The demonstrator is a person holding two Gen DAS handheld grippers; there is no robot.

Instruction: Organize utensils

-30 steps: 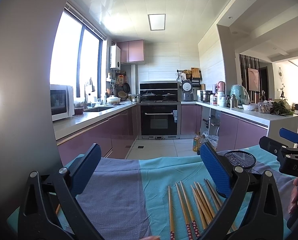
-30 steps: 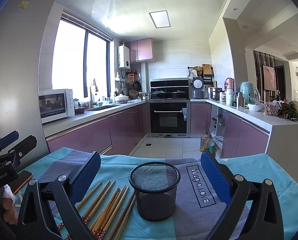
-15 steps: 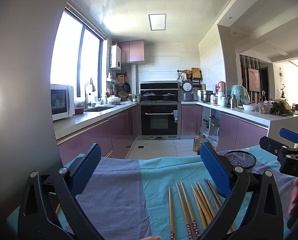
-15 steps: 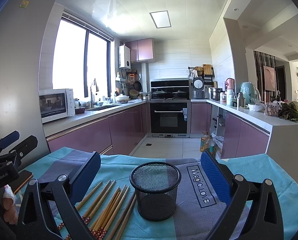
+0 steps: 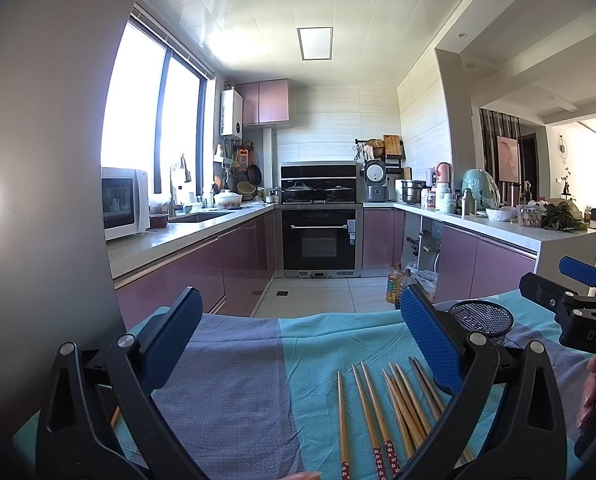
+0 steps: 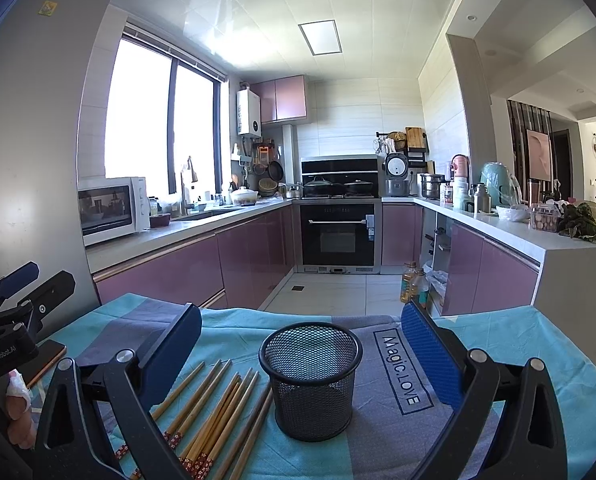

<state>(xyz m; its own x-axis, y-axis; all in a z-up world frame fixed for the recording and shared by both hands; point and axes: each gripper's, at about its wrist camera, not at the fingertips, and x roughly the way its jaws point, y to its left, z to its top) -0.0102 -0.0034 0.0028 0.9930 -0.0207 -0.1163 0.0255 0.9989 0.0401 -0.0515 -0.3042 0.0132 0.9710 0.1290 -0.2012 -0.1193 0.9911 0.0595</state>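
Several wooden chopsticks (image 5: 382,412) with red patterned ends lie side by side on a teal and grey cloth (image 5: 234,384). The chopsticks (image 6: 214,404) lie just left of an upright, empty black mesh cup (image 6: 312,378) in the right wrist view. My left gripper (image 5: 298,320) hovers open over the cloth, chopsticks under its right finger. My right gripper (image 6: 302,332) stands open with the cup between and ahead of its fingers, apart from them. The mesh cup (image 5: 481,320) shows behind the left gripper's right finger. Each view catches the other gripper at its edge.
The cloth-covered table ends ahead over a tiled kitchen floor (image 6: 330,292). A phone-like flat object (image 6: 46,360) lies on the cloth at the left. Purple cabinets, an oven (image 6: 338,236) and counters stand beyond. A grey fridge wall (image 5: 38,200) rises close on the left.
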